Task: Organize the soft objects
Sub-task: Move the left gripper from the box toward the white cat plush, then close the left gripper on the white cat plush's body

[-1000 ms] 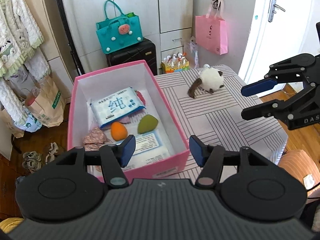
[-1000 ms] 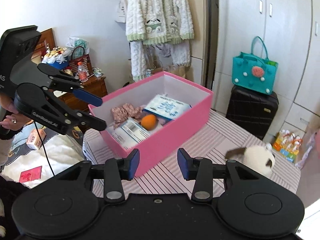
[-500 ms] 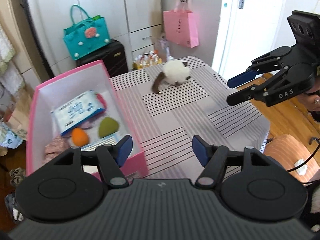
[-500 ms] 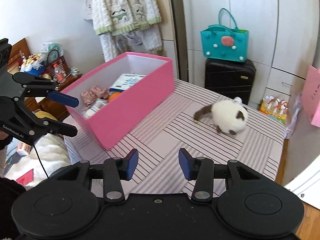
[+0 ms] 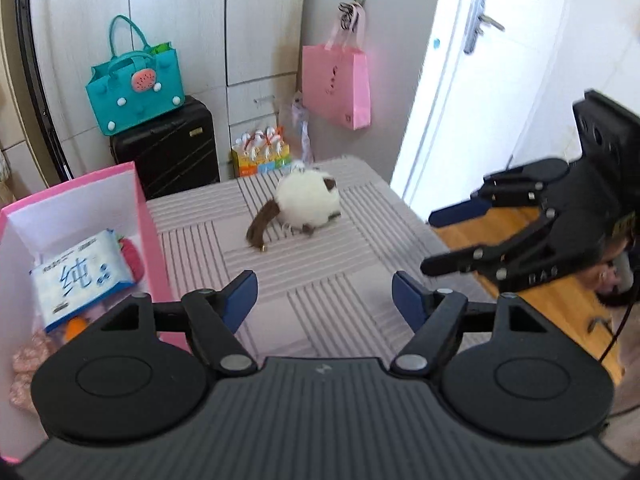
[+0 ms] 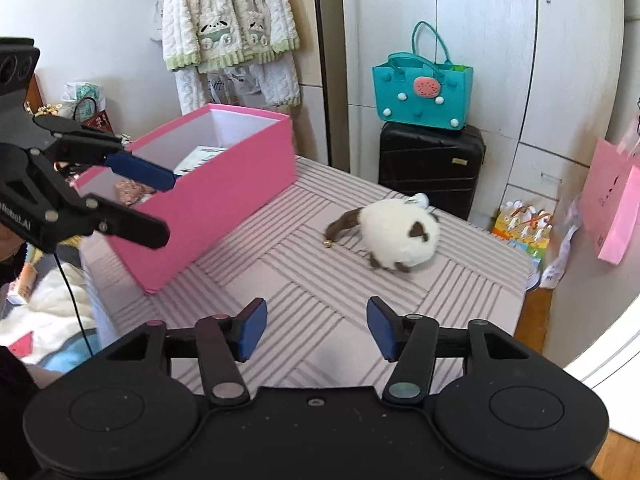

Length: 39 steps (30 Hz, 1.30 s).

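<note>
On the striped desk (image 5: 320, 312) ahead of you, the plush cat (image 5: 308, 206) lies alone toward the far edge, well apart from the pink box (image 6: 208, 200) that sits at the desk's other side. That box already holds a tissue pack (image 5: 80, 276), an orange sponge and some patterned cloth, so the cat looks like the last loose soft thing to put away.

Your left tool (image 5: 324, 296) is released, with nothing between its blue pads; its jaws have just been opening. Your right tool (image 6: 316, 328) is likewise released and empty, its jaws also having just been opening. Both point down toward the desk, with the cat still out ahead of each of them.

Expect the cat to be very light and squashy, with long fluffy pile that will compress a good deal before the pads bite. Take hold across the round white body, where there is the most bulk, rather than by the thin brown tail (image 5: 262, 226), which would probably let the toy swing and might slip free. Close firmly enough to sink into the stuffing. Nothing about it looks fragile, so a deep squeeze should do no harm, and one tool will likely be enough.
</note>
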Motion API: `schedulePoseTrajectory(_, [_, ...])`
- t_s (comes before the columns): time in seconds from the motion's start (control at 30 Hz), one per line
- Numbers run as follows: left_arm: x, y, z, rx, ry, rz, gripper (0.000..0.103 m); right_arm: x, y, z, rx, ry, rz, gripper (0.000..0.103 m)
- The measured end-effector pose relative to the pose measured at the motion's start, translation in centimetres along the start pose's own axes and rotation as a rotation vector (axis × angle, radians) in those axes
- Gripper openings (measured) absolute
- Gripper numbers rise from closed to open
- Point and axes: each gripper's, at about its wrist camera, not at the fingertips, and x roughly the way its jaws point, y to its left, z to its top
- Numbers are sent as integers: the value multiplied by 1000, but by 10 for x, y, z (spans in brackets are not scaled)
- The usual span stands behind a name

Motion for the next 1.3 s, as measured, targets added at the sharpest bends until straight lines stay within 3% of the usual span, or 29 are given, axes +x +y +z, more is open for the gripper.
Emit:
schedulePoseTrajectory(0.23, [35, -6, 12, -58, -88, 45, 78, 24, -26, -3, -33, -55, -15, 68])
schedulePoseTrajectory(0.43, [68, -12, 18, -97, -92, 53, 79, 51, -45, -9, -27, -96, -9, 71])
schedulePoseTrajectory(0.6, [94, -7, 20, -164, -103, 50, 80, 67, -63, -14, 13, -144, 17, 77])
schedulePoseTrajectory(0.67, [105, -4, 21, -191, -103, 48, 80, 74, -68, -15, 20, -161, 13, 86])
schedulePoseTrajectory(1.1, [147, 10, 33, -264, -113, 121, 80, 113, -79, -7, -38, -226, -25, 87])
schedulePoseTrajectory(1.3, [171, 16, 38, -295, -97, 125, 80, 129, -79, -5, -57, -204, -24, 87])
